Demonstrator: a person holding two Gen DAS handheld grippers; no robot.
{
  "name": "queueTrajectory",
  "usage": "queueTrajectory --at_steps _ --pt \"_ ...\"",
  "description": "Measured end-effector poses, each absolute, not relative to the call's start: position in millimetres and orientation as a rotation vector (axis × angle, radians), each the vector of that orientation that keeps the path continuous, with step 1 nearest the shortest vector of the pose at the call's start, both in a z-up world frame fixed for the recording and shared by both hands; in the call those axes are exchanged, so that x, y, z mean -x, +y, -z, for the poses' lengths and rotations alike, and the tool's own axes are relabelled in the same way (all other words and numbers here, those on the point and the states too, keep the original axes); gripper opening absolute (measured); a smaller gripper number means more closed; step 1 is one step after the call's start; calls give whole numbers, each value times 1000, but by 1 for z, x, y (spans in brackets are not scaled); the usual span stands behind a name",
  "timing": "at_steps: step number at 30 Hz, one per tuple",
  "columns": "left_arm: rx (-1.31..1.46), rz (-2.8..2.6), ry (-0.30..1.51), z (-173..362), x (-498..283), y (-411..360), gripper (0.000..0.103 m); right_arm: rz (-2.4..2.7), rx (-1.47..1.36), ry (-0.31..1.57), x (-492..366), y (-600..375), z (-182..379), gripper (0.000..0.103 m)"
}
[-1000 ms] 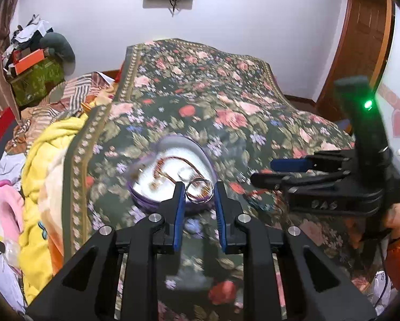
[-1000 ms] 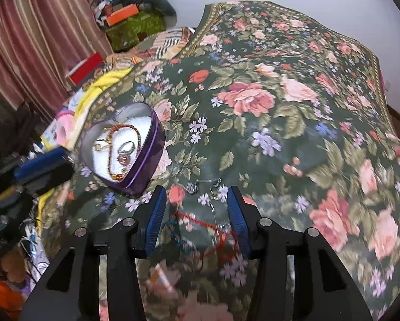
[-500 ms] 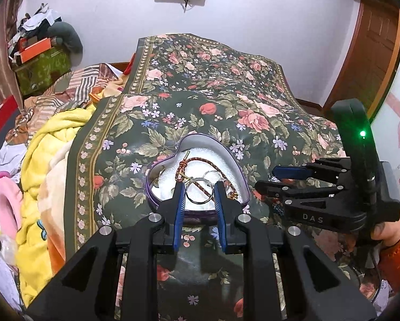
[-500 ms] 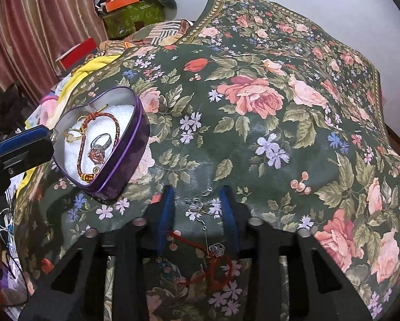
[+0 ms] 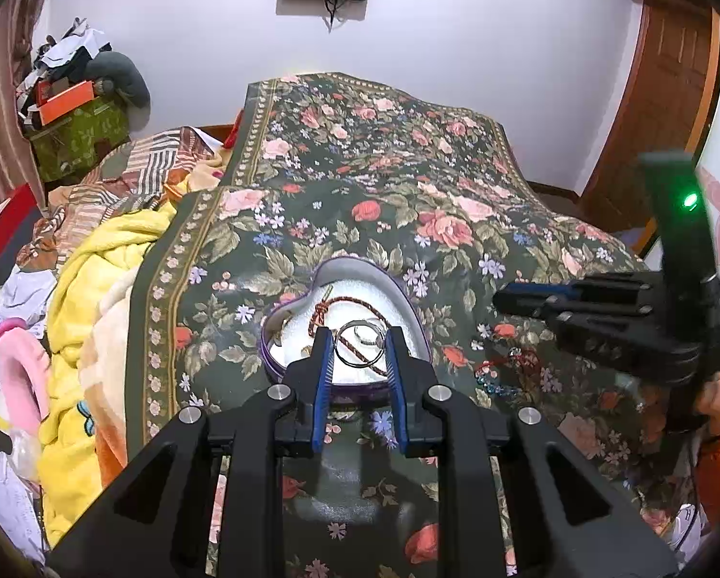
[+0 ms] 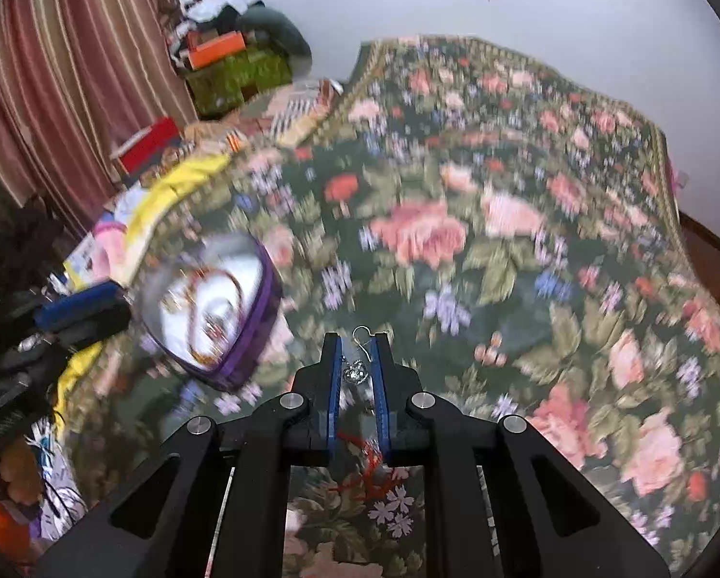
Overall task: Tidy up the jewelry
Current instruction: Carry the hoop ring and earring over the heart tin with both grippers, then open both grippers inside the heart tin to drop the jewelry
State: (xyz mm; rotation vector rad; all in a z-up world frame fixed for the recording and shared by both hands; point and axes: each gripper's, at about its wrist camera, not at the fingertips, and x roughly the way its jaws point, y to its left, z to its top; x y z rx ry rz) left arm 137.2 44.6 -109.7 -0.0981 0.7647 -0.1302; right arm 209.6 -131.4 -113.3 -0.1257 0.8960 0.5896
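A silver hook earring (image 6: pixel 357 370) hangs pinched in our right gripper (image 6: pixel 356 351), whose jaws have just been closing on it, above the floral bedspread (image 6: pixel 480 241). At ten o'clock from it sits the heart-shaped purple box (image 6: pixel 259 337), already holding a braided cord (image 5: pixel 355 303) and rings. Our left gripper (image 5: pixel 358 351) hovers over that box, jaws narrowly parted around a large metal ring (image 5: pixel 360 343); whether they grip it we cannot tell. More jewelry (image 5: pixel 504 375) lies on the bedspread at three o'clock from the box. We judge the next move: carry the earring over the box and release.
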Motion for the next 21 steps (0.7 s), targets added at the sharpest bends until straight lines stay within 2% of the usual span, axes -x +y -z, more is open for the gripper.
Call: queueTrajectory --at_steps 9,21 --pt "88 109 730 95 -133 54 21 -671 107 793 -200 -107 76 11" --pt "105 103 759 106 -147 71 21 -763 111 857 -218 -59 101 11"
